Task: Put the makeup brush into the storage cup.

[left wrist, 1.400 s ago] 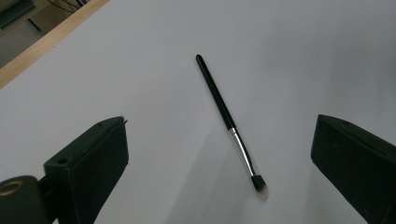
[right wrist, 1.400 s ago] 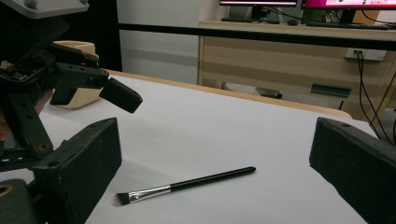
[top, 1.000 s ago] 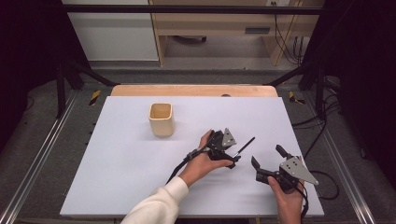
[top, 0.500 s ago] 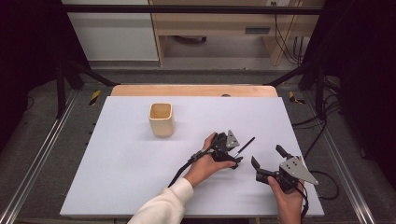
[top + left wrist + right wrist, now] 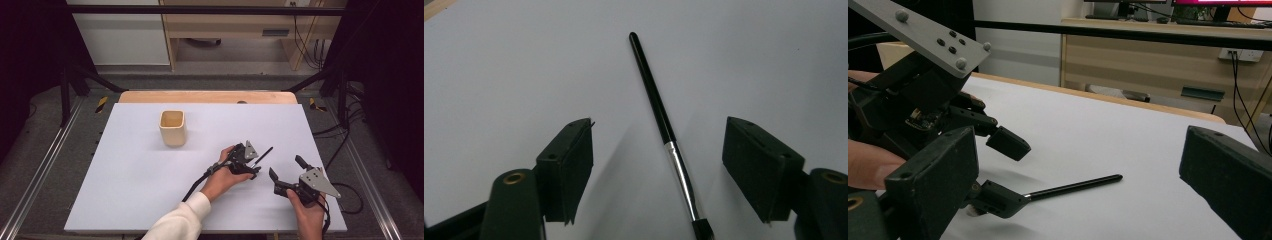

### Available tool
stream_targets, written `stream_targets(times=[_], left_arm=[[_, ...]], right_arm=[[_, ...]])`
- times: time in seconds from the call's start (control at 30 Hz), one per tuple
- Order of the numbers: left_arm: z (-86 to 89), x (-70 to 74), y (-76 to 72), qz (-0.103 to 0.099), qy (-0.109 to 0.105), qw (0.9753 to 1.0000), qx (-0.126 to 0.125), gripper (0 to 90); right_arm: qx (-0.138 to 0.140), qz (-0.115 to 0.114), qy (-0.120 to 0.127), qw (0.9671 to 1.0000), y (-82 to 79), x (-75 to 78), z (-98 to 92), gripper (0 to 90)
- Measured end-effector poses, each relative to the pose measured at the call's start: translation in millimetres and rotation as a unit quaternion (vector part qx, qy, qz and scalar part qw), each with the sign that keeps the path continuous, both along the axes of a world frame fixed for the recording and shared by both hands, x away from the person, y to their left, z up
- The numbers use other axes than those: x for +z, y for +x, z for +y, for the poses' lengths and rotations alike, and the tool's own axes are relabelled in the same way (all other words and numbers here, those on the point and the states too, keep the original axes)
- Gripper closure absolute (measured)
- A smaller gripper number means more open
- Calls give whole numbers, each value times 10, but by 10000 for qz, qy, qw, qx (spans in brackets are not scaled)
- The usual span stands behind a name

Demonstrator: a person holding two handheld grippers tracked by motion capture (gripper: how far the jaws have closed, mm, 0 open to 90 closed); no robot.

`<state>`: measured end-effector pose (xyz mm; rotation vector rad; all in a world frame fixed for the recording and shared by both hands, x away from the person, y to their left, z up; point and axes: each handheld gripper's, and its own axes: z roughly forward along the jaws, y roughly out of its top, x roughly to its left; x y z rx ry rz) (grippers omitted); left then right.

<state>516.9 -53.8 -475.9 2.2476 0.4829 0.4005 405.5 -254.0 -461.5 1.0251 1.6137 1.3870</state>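
Note:
A thin black paintbrush (image 5: 265, 153) with a silver ferrule lies flat on the white table (image 5: 130, 170), right of centre. My left gripper (image 5: 256, 165) is low over the brush's near end, open. In the left gripper view the brush (image 5: 659, 107) runs up between the two spread pads (image 5: 574, 165), touching neither. My right gripper (image 5: 286, 168) is held just to the right, open and holding nothing. The right gripper view shows the brush (image 5: 1073, 187) lying with its handle tip free, and the left gripper (image 5: 1005, 172) with one jaw on each side of its near end.
A tan square cup (image 5: 173, 127) stands upright on the table, left of centre and well away from both grippers. A wooden strip (image 5: 205, 96) runs along the table's far edge. Cables (image 5: 345, 192) lie off the right side.
My left gripper has edged a little to the right and nearer along the brush. The right gripper and the cup have stayed put.

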Motion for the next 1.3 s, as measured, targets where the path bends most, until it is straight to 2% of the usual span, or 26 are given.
stream_targets(times=[0.3,0.43,0.53,0.83,0.97,1.07,1.13,1.3], left_arm=[[-37,-25,-19,100,68,9999,-44,416],[-44,-30,-16,143,10,9999,-20,460],[-38,-33,-9,162,76,9998,-22,495],[-47,-50,-9,229,84,9997,-12,560],[-49,-50,-11,259,68,9996,-11,588],[-54,-50,-13,380,-39,9993,-3,607],[-61,-50,-20,358,16,9994,-5,625],[-62,-53,-21,447,-20,9990,-5,674]], right_arm=[[-1,34,-8,10000,0,0,7,28],[-18,35,-3,10000,2,-3,3,28],[-4,42,8,10000,1,-4,3,28],[-15,48,8,10000,3,-8,0,28],[-23,68,3,10000,4,-10,-2,29],[-24,69,4,10000,5,-11,-4,29],[-26,74,4,10000,6,-12,-5,29],[-27,82,-7,10000,8,-14,-4,31]])
